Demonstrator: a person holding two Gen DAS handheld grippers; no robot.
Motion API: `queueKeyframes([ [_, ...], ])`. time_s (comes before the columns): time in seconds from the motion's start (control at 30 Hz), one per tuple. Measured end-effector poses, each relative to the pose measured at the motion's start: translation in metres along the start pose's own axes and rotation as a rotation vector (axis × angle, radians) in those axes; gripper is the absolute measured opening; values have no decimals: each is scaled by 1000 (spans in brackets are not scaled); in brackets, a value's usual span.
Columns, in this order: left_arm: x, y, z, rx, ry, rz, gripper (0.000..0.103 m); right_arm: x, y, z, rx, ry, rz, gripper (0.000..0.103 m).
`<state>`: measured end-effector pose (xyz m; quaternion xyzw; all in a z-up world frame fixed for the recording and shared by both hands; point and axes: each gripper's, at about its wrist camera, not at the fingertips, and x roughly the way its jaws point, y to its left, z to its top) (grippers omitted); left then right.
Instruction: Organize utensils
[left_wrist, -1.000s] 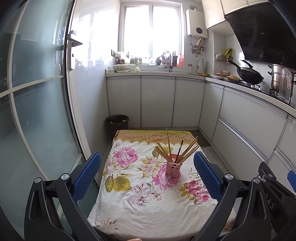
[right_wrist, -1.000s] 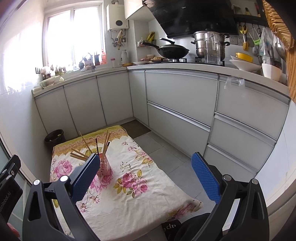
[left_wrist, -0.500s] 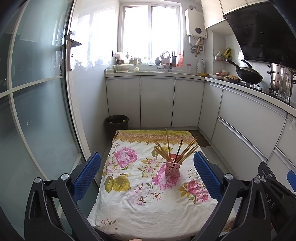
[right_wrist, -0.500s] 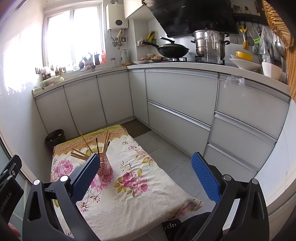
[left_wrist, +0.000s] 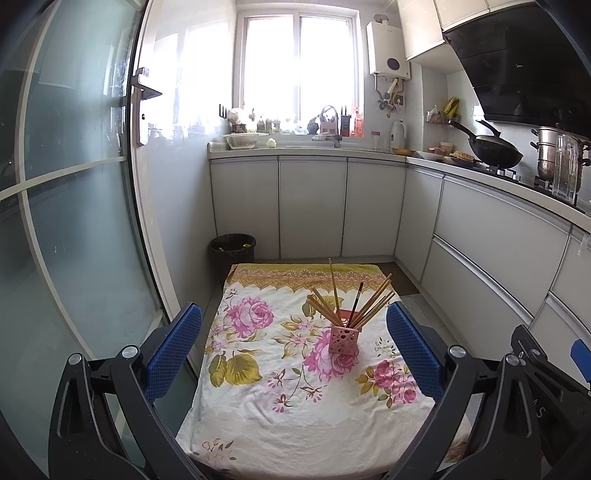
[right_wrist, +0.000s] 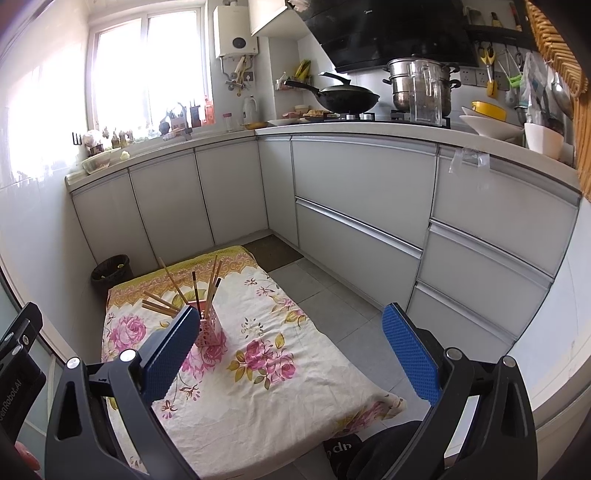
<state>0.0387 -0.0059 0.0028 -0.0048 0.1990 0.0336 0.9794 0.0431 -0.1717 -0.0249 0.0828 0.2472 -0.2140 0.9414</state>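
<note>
My left gripper (left_wrist: 293, 349) is spread wide and empty, held above the near half of the floral cloth (left_wrist: 280, 384). My right gripper (right_wrist: 290, 347) is likewise wide apart and holds nothing; it sits to the right of the cloth, over the grey floor tiles (right_wrist: 354, 314).

The pink holder (left_wrist: 343, 339) stands upright on the cloth, right of centre, with the chopsticks (left_wrist: 364, 302) fanned out of its top. In the right wrist view the holder (right_wrist: 210, 330) is partly covered by my left finger pad (right_wrist: 170, 354). Nothing lies between the left gripper and the holder.

Surroundings: a black bin (left_wrist: 232, 251) stands on the floor beyond the cloth's far left corner, below the cabinets (left_wrist: 314, 206). A glass door (left_wrist: 66, 206) runs along the left. A wok (left_wrist: 491, 147) and a steel pot (left_wrist: 554, 158) rest on the counter at right.

Compared with one second ago, the holder and chopsticks are in the same place, and both grippers remain equally wide; both views have shifted only slightly.
</note>
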Motion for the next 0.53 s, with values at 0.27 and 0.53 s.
queueKeyframes([
  [0.27, -4, 6, 2, -18, -58, 2, 92, 1, -3, 0, 5, 8, 5, 96],
  [0.53, 2, 5, -1, -10, -8, -17, 96, -2, -7, 1, 17, -6, 8, 96],
])
